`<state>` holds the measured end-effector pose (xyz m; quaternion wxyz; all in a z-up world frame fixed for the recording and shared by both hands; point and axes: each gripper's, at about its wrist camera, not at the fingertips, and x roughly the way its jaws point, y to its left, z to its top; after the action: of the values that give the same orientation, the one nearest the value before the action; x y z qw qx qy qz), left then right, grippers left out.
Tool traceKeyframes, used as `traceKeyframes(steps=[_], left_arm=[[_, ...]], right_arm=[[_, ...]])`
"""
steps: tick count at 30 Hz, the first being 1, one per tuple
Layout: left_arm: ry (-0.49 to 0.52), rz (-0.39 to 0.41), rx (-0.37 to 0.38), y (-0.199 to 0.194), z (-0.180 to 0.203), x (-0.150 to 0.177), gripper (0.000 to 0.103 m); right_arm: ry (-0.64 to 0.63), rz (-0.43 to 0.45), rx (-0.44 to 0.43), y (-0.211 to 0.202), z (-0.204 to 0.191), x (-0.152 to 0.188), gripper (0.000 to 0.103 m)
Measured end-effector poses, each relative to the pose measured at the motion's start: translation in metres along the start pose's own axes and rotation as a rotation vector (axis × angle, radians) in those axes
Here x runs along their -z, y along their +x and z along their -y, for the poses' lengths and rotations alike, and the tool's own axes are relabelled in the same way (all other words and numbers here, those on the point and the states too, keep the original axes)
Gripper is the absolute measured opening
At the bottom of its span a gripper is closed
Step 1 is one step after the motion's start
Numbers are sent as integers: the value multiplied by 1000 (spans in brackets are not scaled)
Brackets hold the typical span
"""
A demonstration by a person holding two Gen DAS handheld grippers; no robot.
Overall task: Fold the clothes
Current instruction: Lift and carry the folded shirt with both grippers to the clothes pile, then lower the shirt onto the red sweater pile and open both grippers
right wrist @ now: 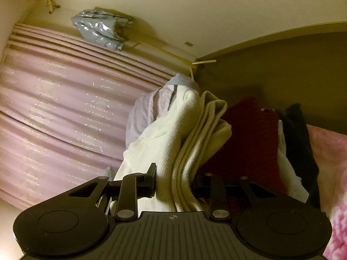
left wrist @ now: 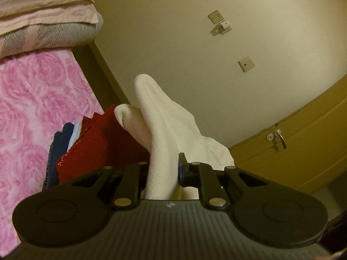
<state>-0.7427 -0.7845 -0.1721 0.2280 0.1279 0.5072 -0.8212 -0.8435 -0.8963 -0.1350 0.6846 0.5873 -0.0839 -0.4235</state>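
White fleecy garment (left wrist: pixel 160 117) bunched, layered folds (right wrist: pixel 195 143), held aloft

The right gripper (right wrist: pixel 174 182) is clamped on a thick bunch of white cloth (right wrist: pixel 173 138), the fabric pinched between both jaws and rising ahead of them in folded layers. Just beyond the cloth's top, a pale lilac garment (right wrist: pixel 143 117) sits bunched up. Off to the left of the jaws runs a pink curtain (right wrist: pixel 60 108), with a crumpled grey plastic bag (right wrist: pixel 99 29) above it. To the right of the jaws, a dark red fabric (right wrist: pixel 249 134), then something black (right wrist: pixel 299 134), then pink floral bedding (right wrist: pixel 334 173).
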Motion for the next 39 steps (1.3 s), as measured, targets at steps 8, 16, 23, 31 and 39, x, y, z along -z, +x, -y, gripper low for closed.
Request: traceKeyframes(steps=[8,16,23,31,39], left_arm=[[16,-37,-58,26,-30,5,23],[35,126,-263,-30,-22,-17,29],[262,45,-263,-6,46,-36,22],[265,-5,-378,63,20,-26,15],[287,97,-390,1,44,-17,12]], right_arm=[[-38,41,149,11,19,11,43],[-163,215,487,-10,-22,7,70],[-450,212,504,21,-87,5,68],[-597,58,657,88,-51,14,49],[-528,186,612,20,-83,24,49]])
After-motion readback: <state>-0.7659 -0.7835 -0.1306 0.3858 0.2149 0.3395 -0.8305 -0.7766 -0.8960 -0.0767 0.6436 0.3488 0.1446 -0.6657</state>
